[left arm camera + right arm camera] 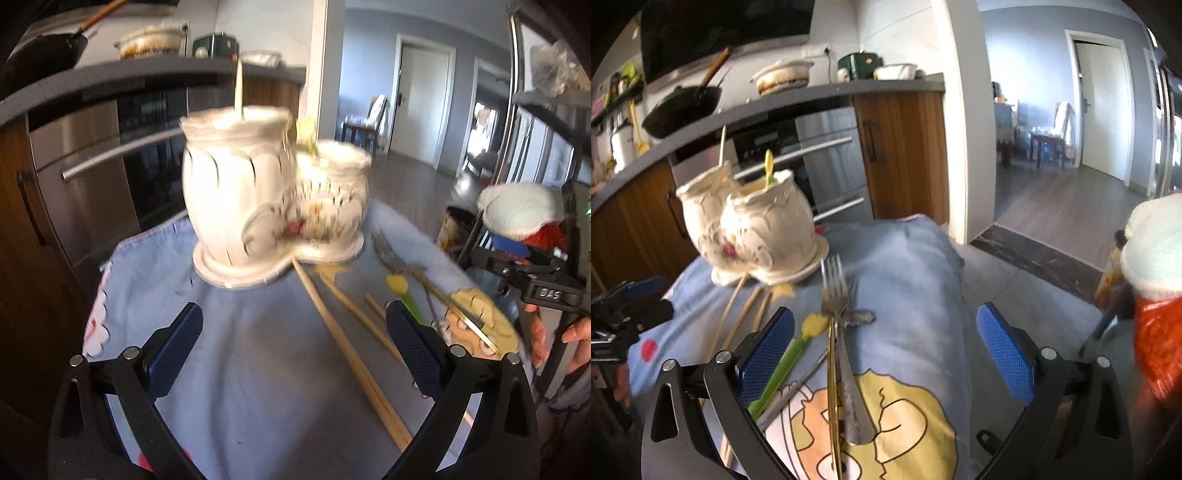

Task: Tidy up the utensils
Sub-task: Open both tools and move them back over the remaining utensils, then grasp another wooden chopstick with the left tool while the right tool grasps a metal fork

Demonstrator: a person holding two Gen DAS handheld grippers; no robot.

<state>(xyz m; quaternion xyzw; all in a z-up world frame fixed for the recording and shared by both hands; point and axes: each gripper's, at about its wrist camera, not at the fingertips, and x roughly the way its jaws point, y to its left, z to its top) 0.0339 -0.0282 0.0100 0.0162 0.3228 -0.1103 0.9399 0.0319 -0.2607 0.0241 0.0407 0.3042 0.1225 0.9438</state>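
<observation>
A white ceramic double-pot utensil holder (pixel 273 199) stands on the blue cloth (pixel 243 369); it also shows in the right wrist view (pixel 757 229). A pale stick (pixel 238 86) stands in its bigger pot and a yellow-green utensil (pixel 769 168) in the smaller. Wooden chopsticks (pixel 343 339) lie in front of it. A silver fork (pixel 842 332), a gold utensil (pixel 833 387) and a yellow-green spoon (pixel 790 362) lie on the cloth between my right gripper's fingers. My left gripper (pixel 293 350) is open and empty. My right gripper (pixel 884 354) is open and empty above the fork.
A kitchen counter (pixel 812 96) with a wok (pixel 683 107) and pots runs behind, with an oven (pixel 812 162) below. A white and orange plush object (pixel 1156 295) stands at the right. The cloth's right edge drops to a grey floor (pixel 1015 280).
</observation>
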